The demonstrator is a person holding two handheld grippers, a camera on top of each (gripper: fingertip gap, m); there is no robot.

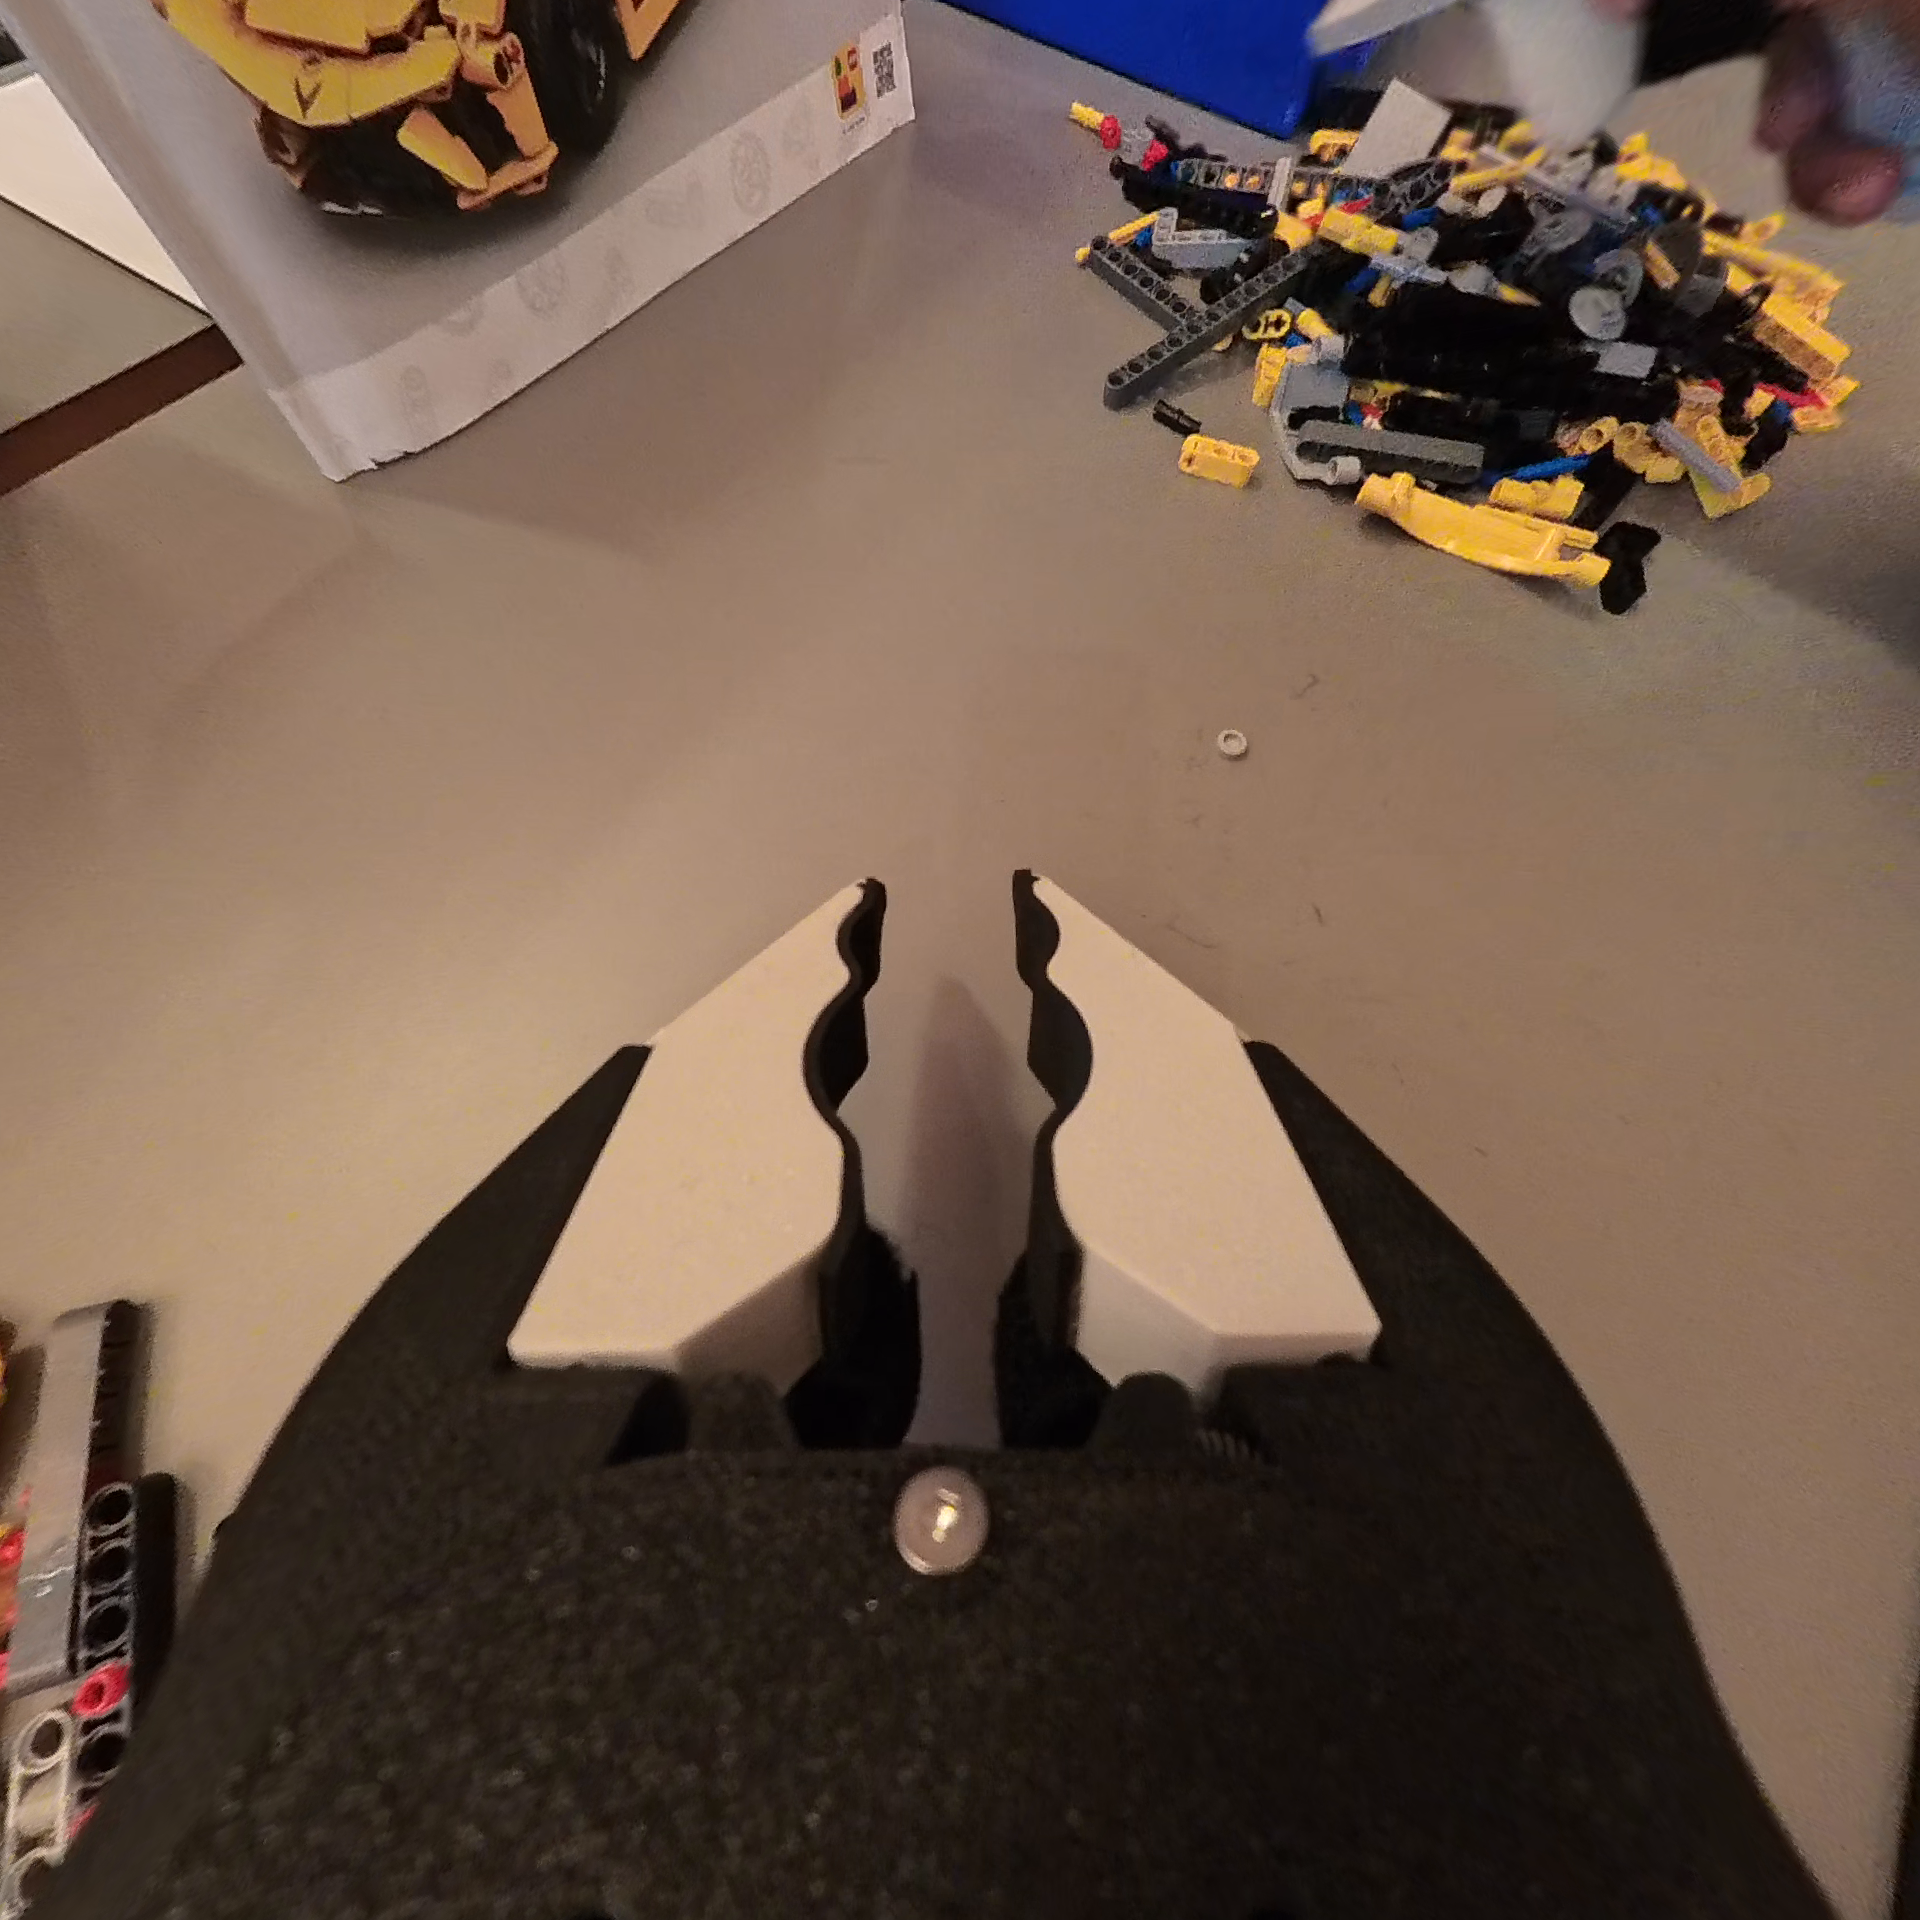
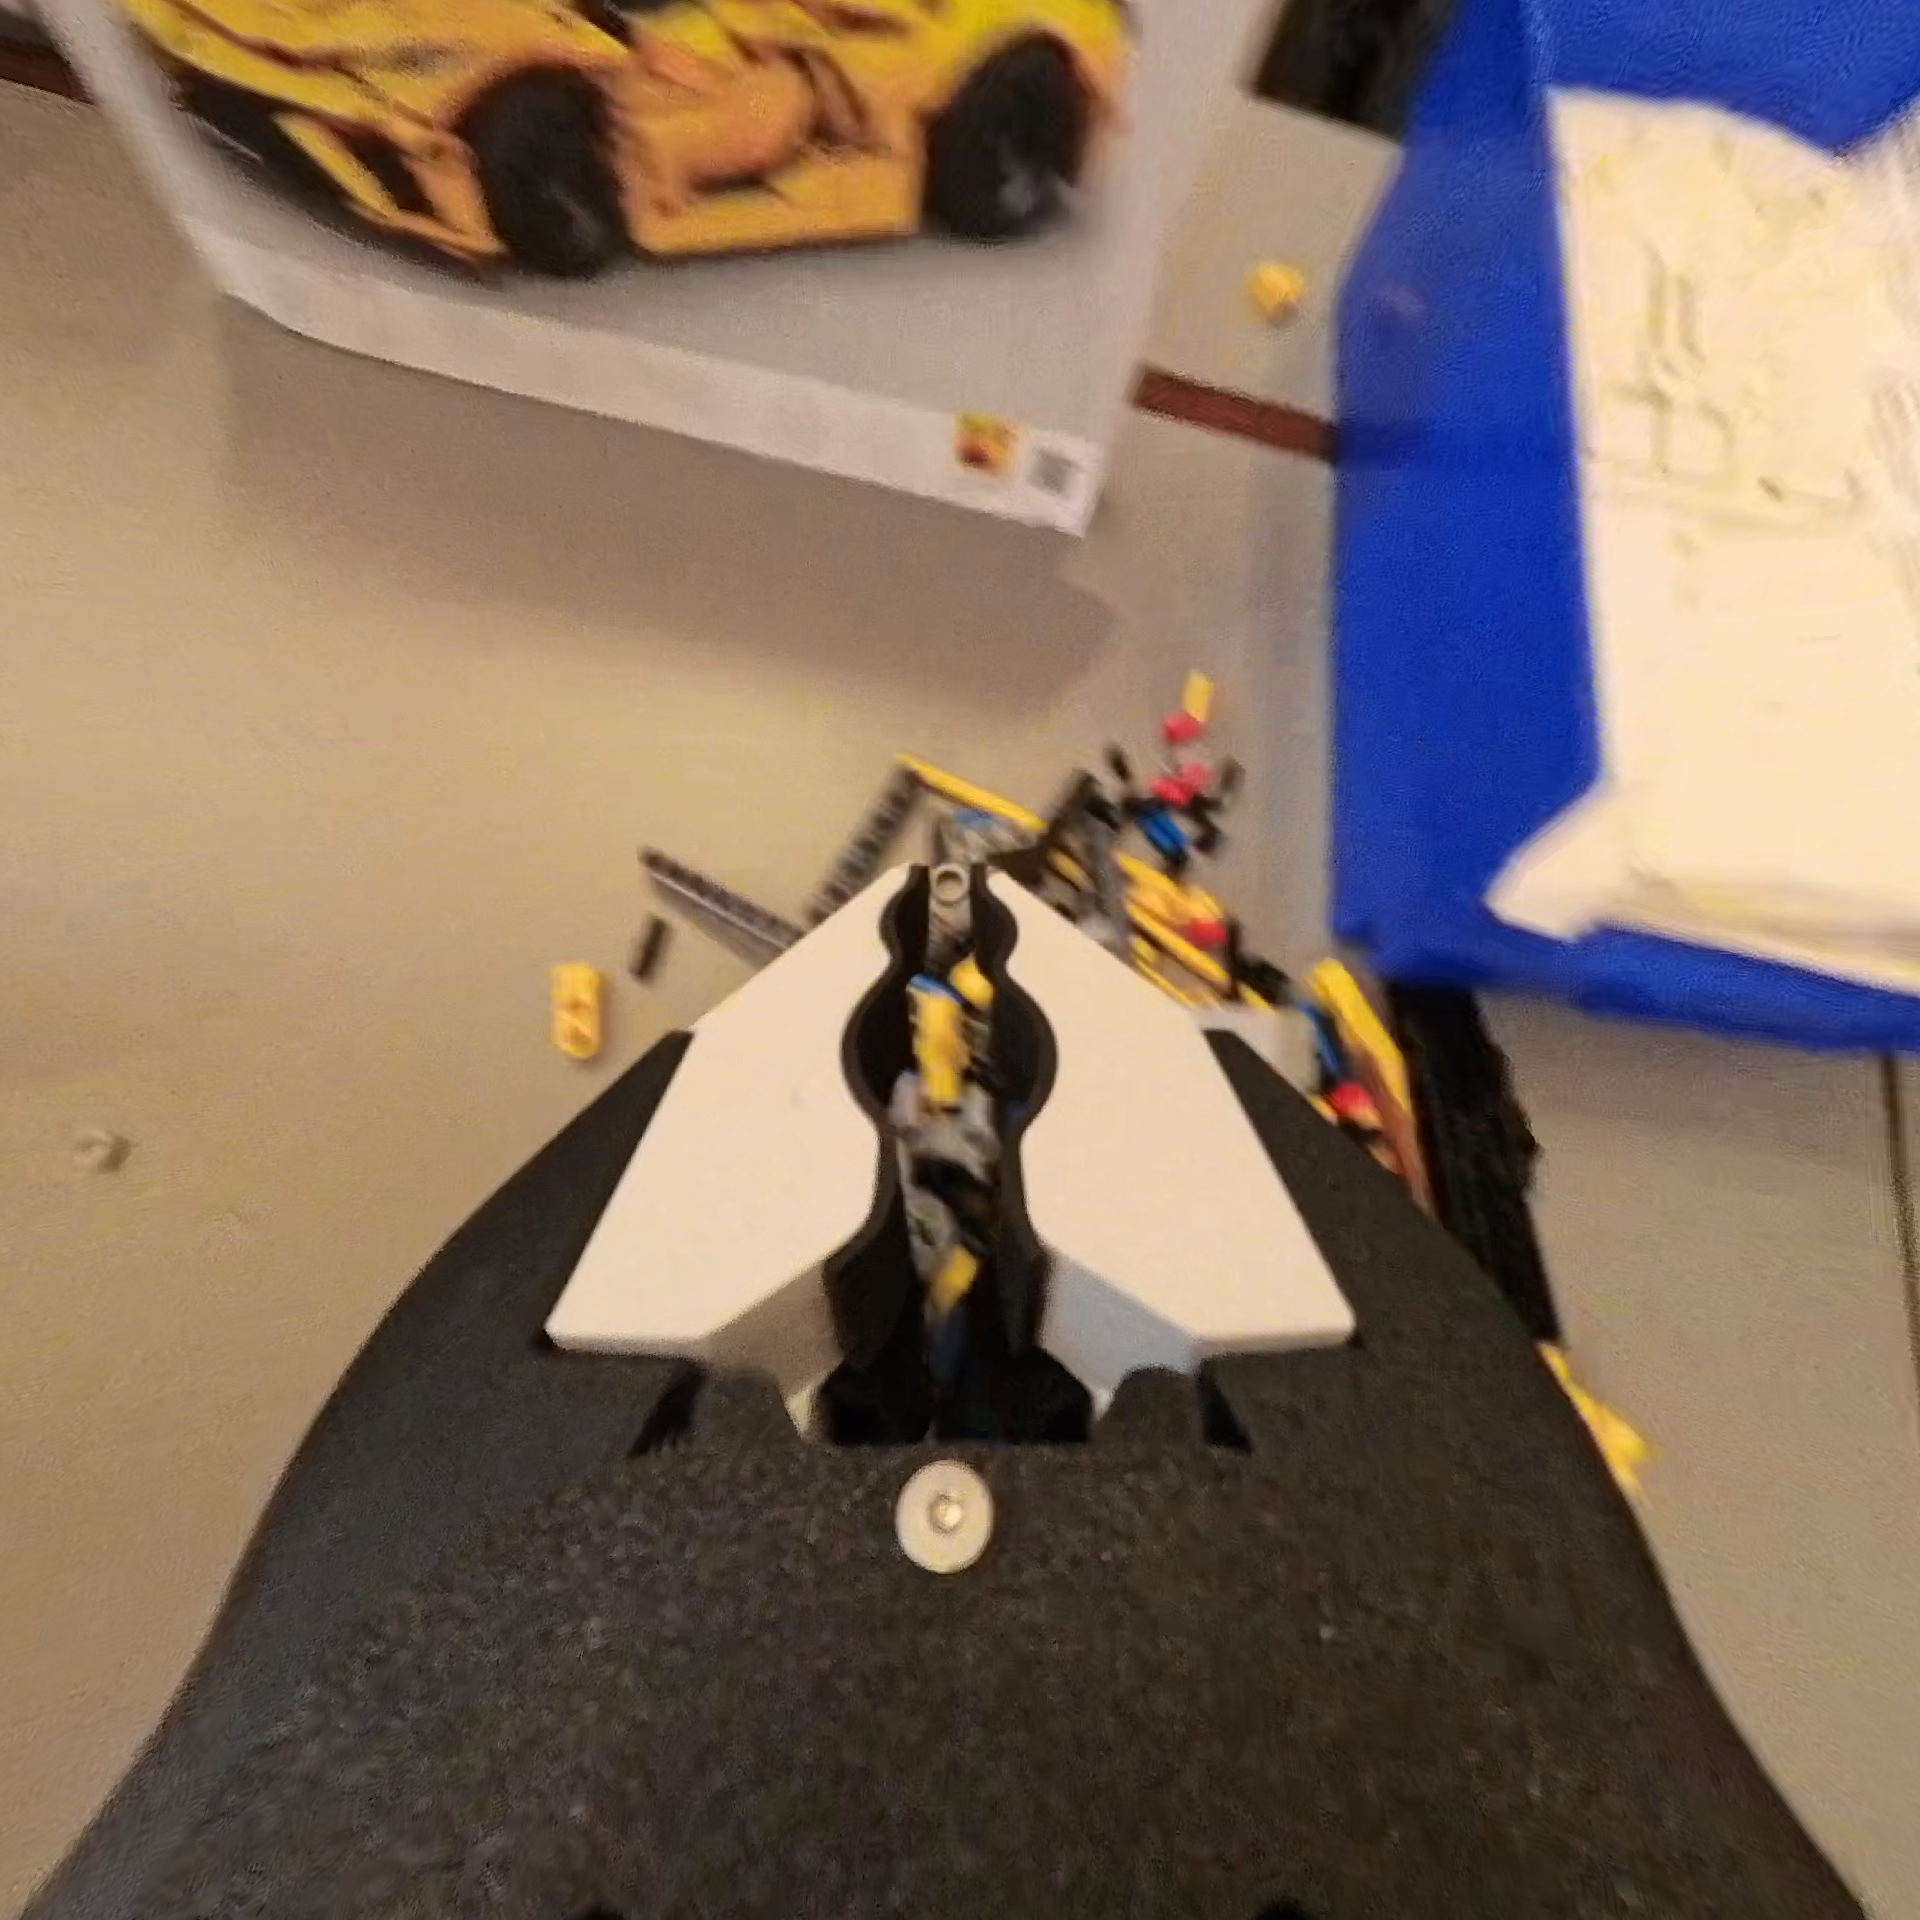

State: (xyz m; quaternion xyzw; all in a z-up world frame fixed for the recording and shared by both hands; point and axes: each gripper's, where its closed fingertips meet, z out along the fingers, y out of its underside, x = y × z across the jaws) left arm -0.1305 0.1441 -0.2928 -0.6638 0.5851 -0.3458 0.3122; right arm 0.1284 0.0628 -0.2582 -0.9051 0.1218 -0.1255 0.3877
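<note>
My left gripper (image 1: 948, 883) is open and empty, hovering low over the bare grey table (image 1: 727, 675). A pile of loose yellow, black, grey and blue building pieces (image 1: 1507, 312) lies ahead to its right. My right gripper (image 2: 948, 875) is shut on a small grey piece with a round hole (image 2: 948, 894), pinched at the fingertips above the same pile (image 2: 1143, 894). This view is blurred by motion. The right gripper also shows as a pale blur in the left wrist view (image 1: 1538, 52), with a hand (image 1: 1829, 156) behind it.
A printed sheet with a yellow car picture (image 1: 582, 260) (image 2: 675, 343) lies at the back left. A blue bin (image 1: 1174, 52) (image 2: 1455, 623) holds white bags (image 2: 1745, 520). A small grey ring (image 1: 1232, 742) and a partly built beam assembly (image 1: 83, 1558) lie on the table.
</note>
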